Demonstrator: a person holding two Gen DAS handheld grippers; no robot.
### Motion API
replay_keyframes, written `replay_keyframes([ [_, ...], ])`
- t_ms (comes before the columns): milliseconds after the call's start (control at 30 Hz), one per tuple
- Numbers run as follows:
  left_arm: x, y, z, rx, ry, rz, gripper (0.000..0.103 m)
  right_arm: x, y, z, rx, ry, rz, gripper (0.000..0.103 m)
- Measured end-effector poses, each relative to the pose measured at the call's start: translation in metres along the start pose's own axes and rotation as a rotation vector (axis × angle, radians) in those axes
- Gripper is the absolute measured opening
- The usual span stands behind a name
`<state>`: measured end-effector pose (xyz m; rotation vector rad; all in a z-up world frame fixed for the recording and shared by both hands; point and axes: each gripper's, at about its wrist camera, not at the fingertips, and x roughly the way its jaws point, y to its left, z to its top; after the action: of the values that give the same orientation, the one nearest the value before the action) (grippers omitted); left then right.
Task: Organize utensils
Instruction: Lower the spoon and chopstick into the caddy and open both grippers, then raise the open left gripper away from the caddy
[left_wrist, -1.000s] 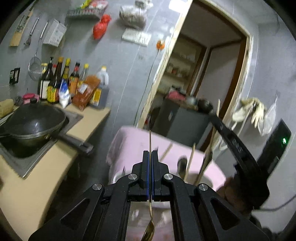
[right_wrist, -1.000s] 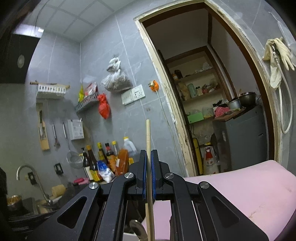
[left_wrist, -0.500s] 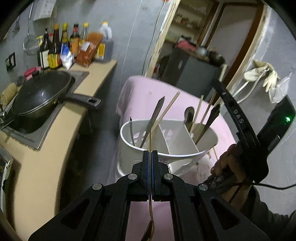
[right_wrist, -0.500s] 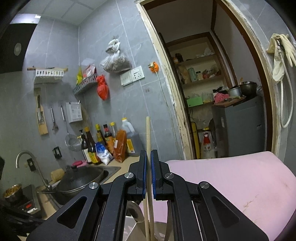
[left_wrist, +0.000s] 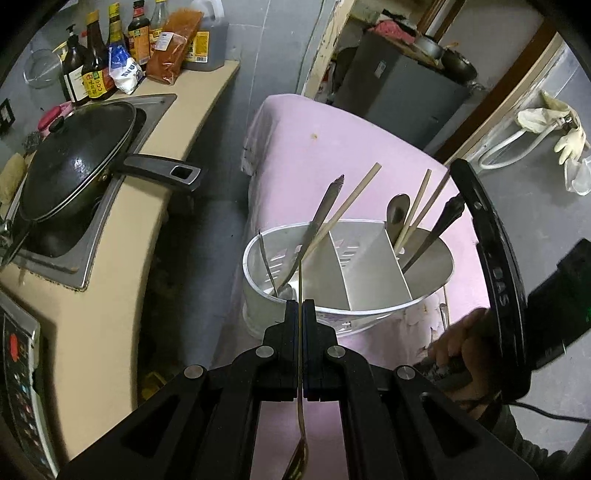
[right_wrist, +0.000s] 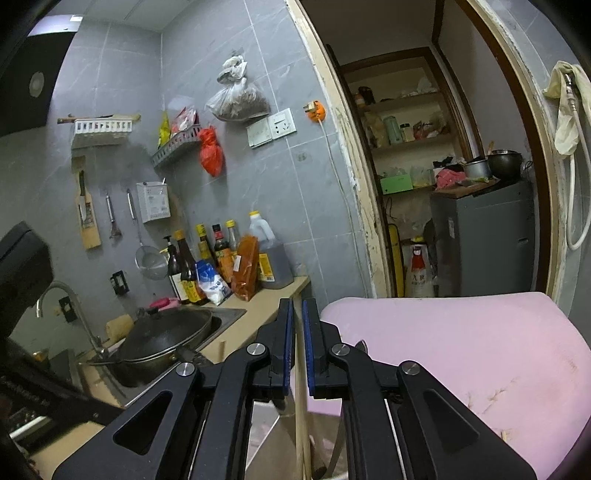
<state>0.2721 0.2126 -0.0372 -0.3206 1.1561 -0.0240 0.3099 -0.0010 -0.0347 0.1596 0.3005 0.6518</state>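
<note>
Tilted down since the earlier frame, the left gripper (left_wrist: 299, 303) clenches a spoon (left_wrist: 301, 439) over the white caddy (left_wrist: 255, 295), aiming its handle inside; the right gripper (right_wrist: 298, 314) stands slightly released, its chopstick (right_wrist: 301, 413) dropped.

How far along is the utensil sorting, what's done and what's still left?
Mostly underway. Done: chopsticks, a steel spoon and other cutlery already stand in the outer compartments of the white utensil holder. In hand: the left tool is shut on a thin gold spoon, poised over the holder. Left: dropping that spoon in; the middle compartment looks empty.
</note>
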Motion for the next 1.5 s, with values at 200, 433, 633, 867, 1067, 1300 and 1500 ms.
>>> replay_keyframes([
  [200,0.013,0.003,0.009,-0.019,0.136,-0.051,0.0,-0.008,0.0,0.004,0.008,-0.006,0.0,0.006],
  [433,0.015,0.004,0.01,-0.009,0.197,-0.079,0.0,-0.021,-0.002,0.005,0.028,-0.021,-0.014,0.008],
  [633,0.008,0.002,0.007,0.001,0.148,-0.085,0.0,-0.031,-0.004,0.008,0.033,-0.029,-0.034,0.008],
  [867,-0.025,0.0,-0.003,-0.01,0.072,-0.155,0.0,-0.043,-0.004,0.012,0.041,-0.041,-0.052,0.008],
  [1067,-0.065,-0.012,0.01,0.013,-0.093,-0.161,0.0,-0.05,-0.004,0.014,0.051,-0.05,-0.059,0.008],
  [1300,-0.038,-0.025,0.022,0.086,-0.099,-0.063,0.0,-0.057,-0.008,0.014,0.053,-0.044,-0.089,0.008],
  [1500,-0.006,-0.026,0.009,0.123,-0.085,-0.009,0.0,-0.072,-0.02,0.014,0.06,-0.037,-0.135,0.026],
])
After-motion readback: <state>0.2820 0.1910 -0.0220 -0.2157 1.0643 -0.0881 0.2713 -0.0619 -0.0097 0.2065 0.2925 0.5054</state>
